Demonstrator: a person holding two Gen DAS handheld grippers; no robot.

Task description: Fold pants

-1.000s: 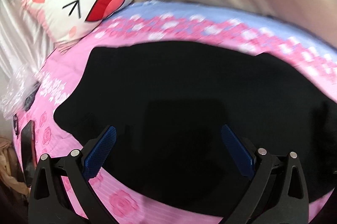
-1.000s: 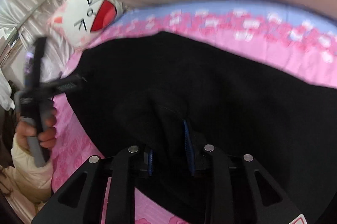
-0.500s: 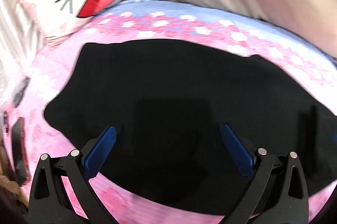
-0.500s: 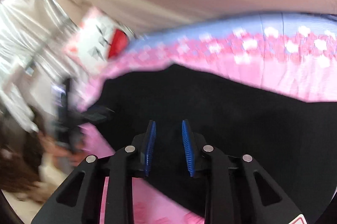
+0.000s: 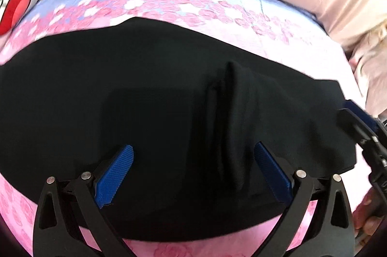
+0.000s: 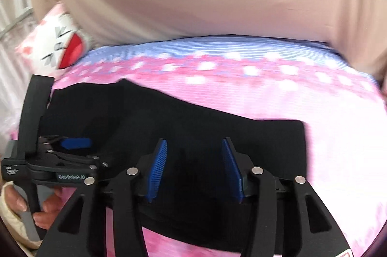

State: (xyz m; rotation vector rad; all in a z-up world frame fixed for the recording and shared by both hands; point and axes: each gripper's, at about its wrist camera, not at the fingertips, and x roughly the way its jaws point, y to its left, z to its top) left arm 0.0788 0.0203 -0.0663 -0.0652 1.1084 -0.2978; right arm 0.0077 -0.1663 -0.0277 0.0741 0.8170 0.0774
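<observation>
Pants (image 5: 150,92) condition?
— Black, matte, spread flat across the pink floral bedsheet (image 5: 278,49), with one raised crease running near the right end.

Gripper status?
— Left gripper (image 5: 193,172) was spread wide above the fabric, nothing pinched. Right gripper (image 6: 194,165) jaws were opening; blue pads (image 6: 158,165) stood clear of the cloth, which lay beneath, not clamped.
</observation>
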